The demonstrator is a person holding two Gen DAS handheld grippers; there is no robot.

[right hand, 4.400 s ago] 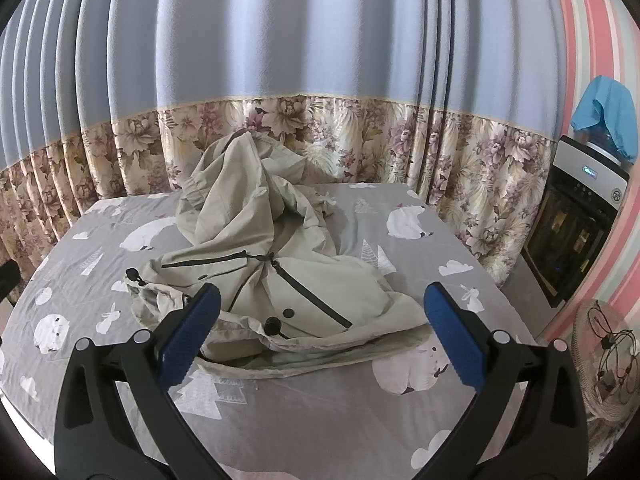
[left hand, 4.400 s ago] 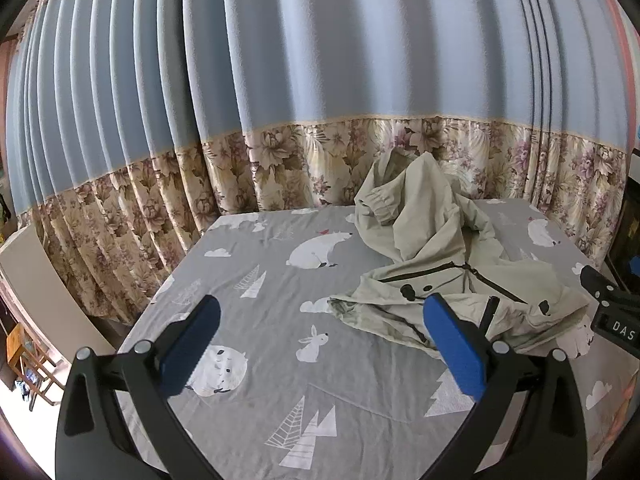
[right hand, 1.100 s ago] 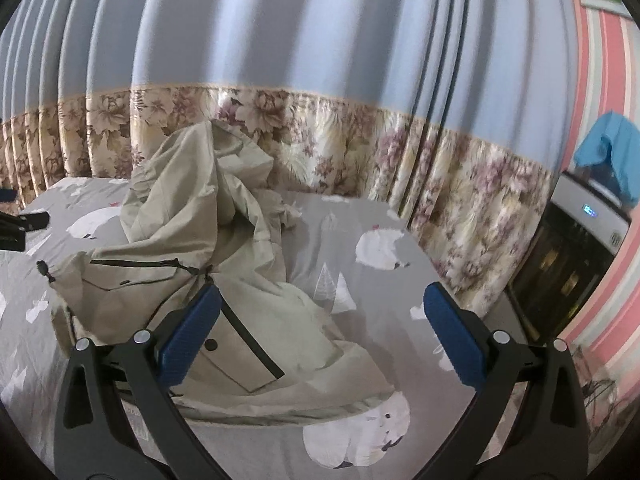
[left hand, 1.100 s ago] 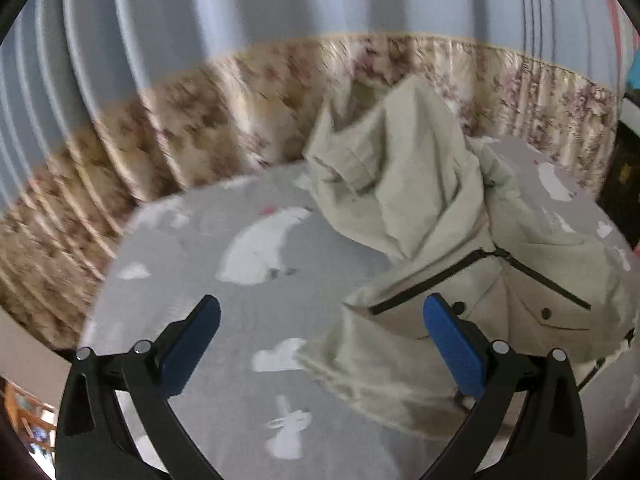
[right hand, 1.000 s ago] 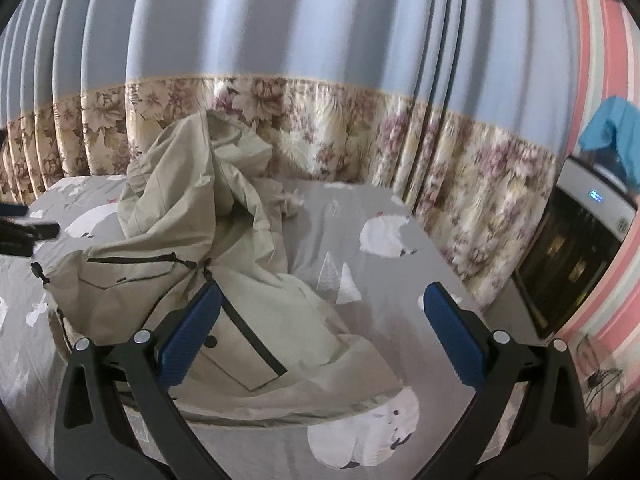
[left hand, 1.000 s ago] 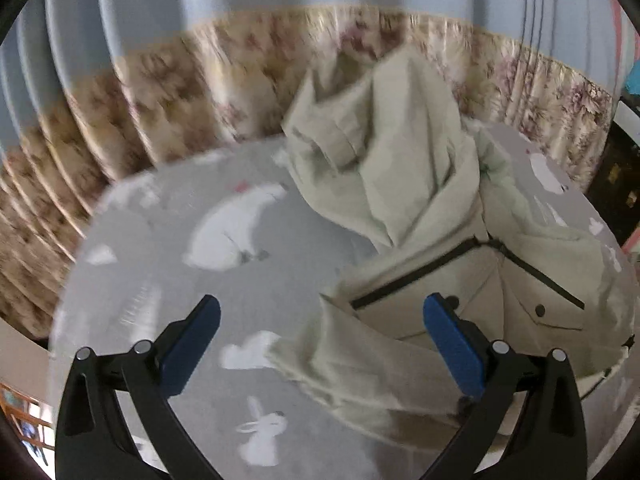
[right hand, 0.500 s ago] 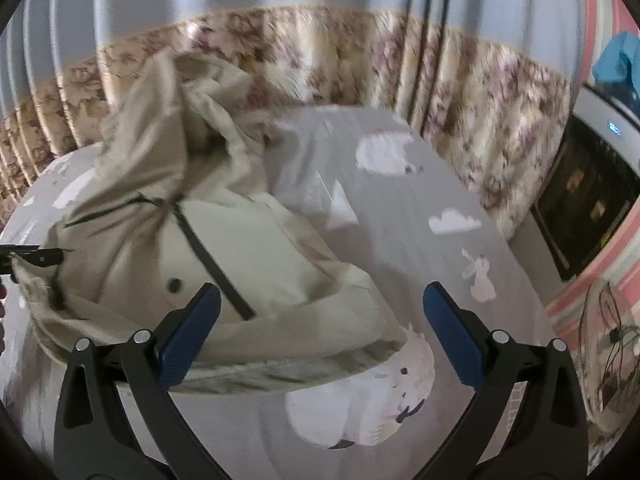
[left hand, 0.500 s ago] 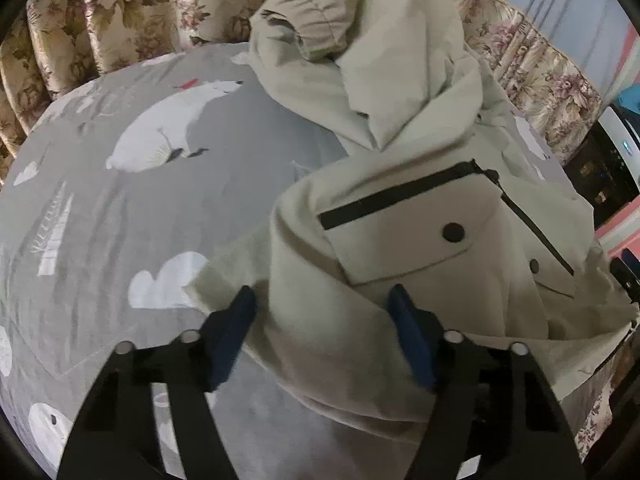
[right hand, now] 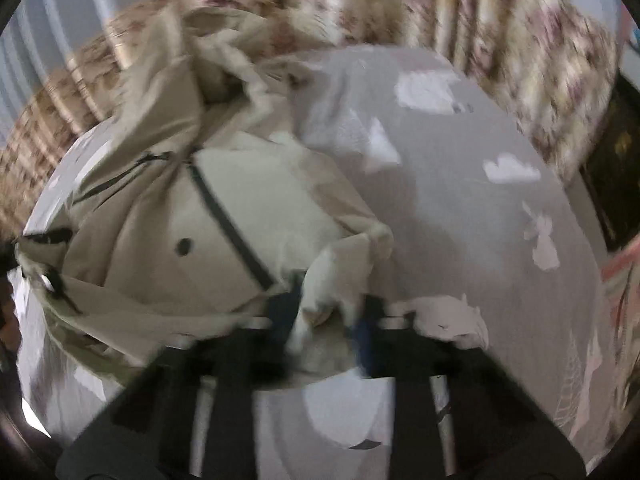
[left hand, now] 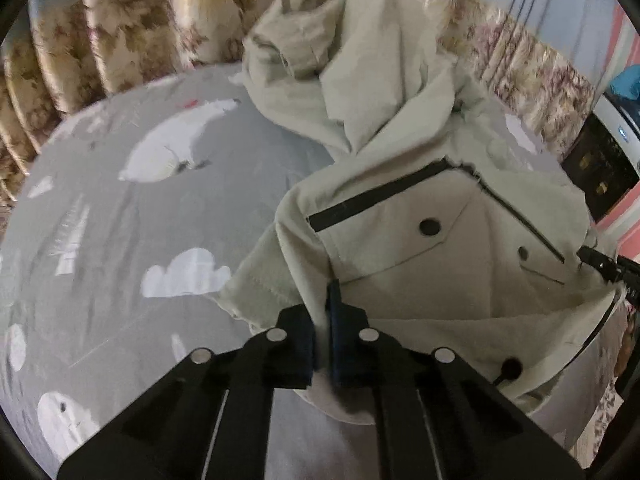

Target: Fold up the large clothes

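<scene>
Left tongs (left hand: 322,312): closed on the jacket (left hand: 420,216), blue pads pinching a fold of its near hem at the left corner.
Right tongs (right hand: 326,312): closed on the jacket's near hem at its other corner; a bunch of pale lining sits between the pads. This view is blurred.
Other tongs in view: the black tip of the right tongs shows at the right edge of the left wrist view, at the jacket's hem; a dark shape at the left edge of the right wrist view is too blurred to tell.
Writing: none readable on the jacket or on either tool.
Jacket, place: crumpled on the bed (left hand: 120,208), toward its right half as the left camera sees it, hem nearest the cameras.
Jacket, long axis: runs from the gripped hem away toward the curtain (left hand: 132,28), where the far part stands heaped with a ribbed cuff (left hand: 288,52) on top.
Jacket, details: pale khaki, dark zipper lines meeting in a V, dark snap buttons (left hand: 430,226) on a pocket flap, lighter lining turned out along the hem.
Bed sheet: grey, printed with white polar bears, clouds, rabbits and trees.
Curtain: floral lower band, blue above, behind the bed.
Far right: dark appliance (left hand: 600,168) beside a pink striped wall.
</scene>
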